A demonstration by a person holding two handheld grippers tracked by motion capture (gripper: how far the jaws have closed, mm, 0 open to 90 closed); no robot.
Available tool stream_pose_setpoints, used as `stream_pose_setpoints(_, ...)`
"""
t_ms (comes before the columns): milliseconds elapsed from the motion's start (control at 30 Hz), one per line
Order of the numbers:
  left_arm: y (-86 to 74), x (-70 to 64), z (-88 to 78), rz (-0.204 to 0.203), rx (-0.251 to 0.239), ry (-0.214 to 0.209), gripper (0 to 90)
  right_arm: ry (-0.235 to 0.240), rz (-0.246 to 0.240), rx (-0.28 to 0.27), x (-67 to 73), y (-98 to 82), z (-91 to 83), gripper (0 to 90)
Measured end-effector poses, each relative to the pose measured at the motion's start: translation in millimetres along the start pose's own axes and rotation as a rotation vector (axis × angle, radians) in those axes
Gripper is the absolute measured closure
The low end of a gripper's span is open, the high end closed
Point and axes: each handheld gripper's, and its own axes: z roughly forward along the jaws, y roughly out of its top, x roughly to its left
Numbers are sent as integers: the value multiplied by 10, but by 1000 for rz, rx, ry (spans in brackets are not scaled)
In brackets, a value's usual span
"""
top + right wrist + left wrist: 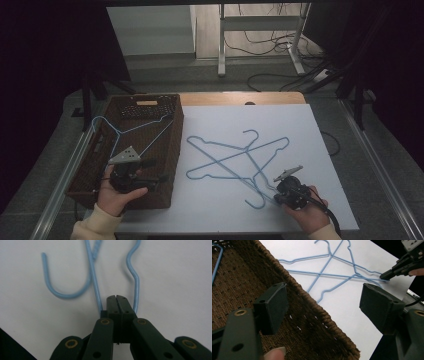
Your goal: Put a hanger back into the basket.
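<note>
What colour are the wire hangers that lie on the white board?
Light blue. The wire hangers show their colour best in the right gripper view.

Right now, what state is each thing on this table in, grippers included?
Left gripper: open, over the basket's edge, holding nothing.
Right gripper: shut, tips among the hanger wires; grip unclear.
Two crossed hangers: flat on the white sheet.
Third hanger: lying in the basket.
Basket: upright, uncovered.

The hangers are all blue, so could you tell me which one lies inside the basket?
The hanger at the left, lying in the brown woven basket. The other two hangers lie crossed on the white sheet.
</note>
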Motion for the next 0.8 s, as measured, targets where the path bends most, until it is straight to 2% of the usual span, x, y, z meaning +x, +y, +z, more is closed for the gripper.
stream_pose_setpoints(67,3,-1,3,1,2,0,233,-25,23,5,-62,-52,-28,897)
stream_pose_setpoints(300,3,0,7,2,3,4,233,-69,91,8,-291,-178,-89,898)
stream_pose_setpoints(600,3,2,-11,0,-3,1,234,-104,190,7,-630,-268,-140,898)
stream_pose_setpoints(800,5,4,-10,0,-3,0,234,-109,246,-5,-783,-299,-153,898)
